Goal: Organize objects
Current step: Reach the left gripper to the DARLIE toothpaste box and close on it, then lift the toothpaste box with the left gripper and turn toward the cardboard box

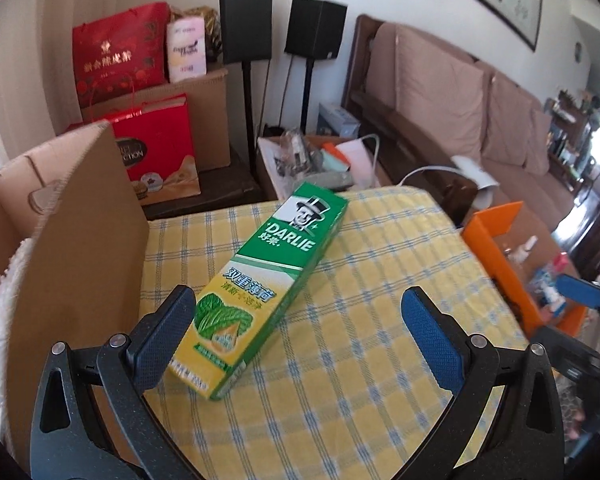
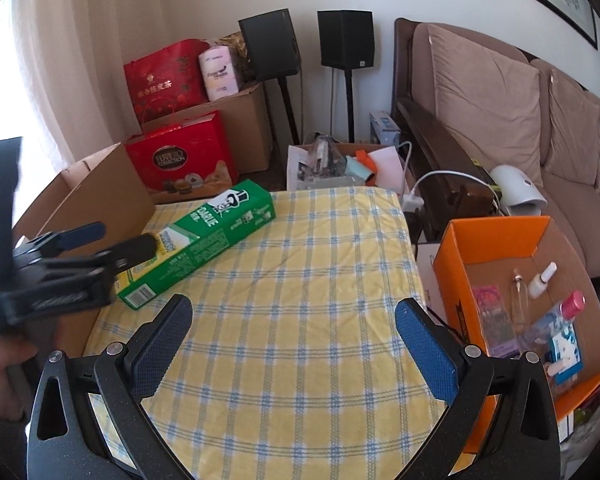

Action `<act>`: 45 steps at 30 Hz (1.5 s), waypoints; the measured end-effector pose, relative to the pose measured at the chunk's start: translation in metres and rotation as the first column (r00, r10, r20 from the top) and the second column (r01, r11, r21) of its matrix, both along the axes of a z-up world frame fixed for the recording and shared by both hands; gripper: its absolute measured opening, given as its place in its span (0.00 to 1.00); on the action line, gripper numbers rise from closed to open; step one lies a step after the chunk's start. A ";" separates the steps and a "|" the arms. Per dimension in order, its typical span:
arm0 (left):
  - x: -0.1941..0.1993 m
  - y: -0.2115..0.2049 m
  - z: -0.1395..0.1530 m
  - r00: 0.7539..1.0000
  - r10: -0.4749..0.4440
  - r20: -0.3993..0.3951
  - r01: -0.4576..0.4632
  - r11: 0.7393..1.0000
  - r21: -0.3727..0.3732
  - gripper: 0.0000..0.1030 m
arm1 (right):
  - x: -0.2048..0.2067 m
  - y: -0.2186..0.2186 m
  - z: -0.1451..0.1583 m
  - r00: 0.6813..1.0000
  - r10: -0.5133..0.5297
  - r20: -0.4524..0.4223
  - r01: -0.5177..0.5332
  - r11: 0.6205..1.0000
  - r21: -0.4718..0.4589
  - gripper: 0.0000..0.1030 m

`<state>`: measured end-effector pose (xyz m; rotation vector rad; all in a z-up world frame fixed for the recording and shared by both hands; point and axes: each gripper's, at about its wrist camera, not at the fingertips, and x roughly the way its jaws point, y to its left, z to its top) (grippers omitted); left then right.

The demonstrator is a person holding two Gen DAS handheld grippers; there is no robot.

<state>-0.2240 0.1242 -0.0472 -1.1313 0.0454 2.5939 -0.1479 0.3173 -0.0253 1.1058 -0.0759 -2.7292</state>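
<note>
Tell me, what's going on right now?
Left gripper open at toothpaste box. Right gripper open, empty. Box flat on checked cloth; nothing blocking.

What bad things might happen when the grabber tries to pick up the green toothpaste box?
1. The left gripper is open, but the toothpaste box lies off to one side, near one finger; closing now might just nudge it.
2. The box lies slanted across the checked cloth, so the fingers may catch a corner and twist it.
3. The tall cardboard flap stands close beside the gripper and could be bumped.
</note>
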 end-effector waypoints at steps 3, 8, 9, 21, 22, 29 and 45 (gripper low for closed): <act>-0.017 0.004 -0.017 0.999 0.005 0.040 -0.004 1.000 -0.021 1.00 | 0.000 0.003 -0.003 1.000 0.003 0.007 -0.003 1.000 -0.005 0.99; -0.035 0.010 -0.040 0.997 -0.002 0.078 0.007 0.997 -0.073 1.00 | -0.001 0.006 -0.009 1.000 0.016 0.016 -0.016 1.000 -0.017 0.99; -0.038 0.011 -0.045 0.996 0.002 0.086 0.006 0.996 -0.086 1.00 | -0.002 0.006 -0.010 1.000 0.017 0.020 -0.017 1.000 -0.020 0.99; -0.062 0.009 -0.068 0.985 0.040 0.166 -0.013 0.987 -0.161 0.99 | -0.005 0.007 -0.020 0.999 0.027 0.044 -0.026 0.999 -0.042 0.99; -0.061 0.010 -0.070 0.985 0.042 0.167 -0.014 0.986 -0.166 0.98 | -0.005 0.007 -0.020 0.999 0.028 0.046 -0.026 0.999 -0.044 0.99; -0.041 0.008 -0.068 0.974 0.031 0.225 -0.009 0.995 -0.094 0.74 | -0.006 0.009 -0.022 0.997 0.032 0.064 -0.027 0.997 -0.074 0.99; 0.060 0.015 -0.070 0.967 -0.091 0.236 0.076 0.995 0.071 0.53 | -0.009 -0.007 -0.037 0.985 0.092 0.147 -0.057 0.973 -0.224 0.94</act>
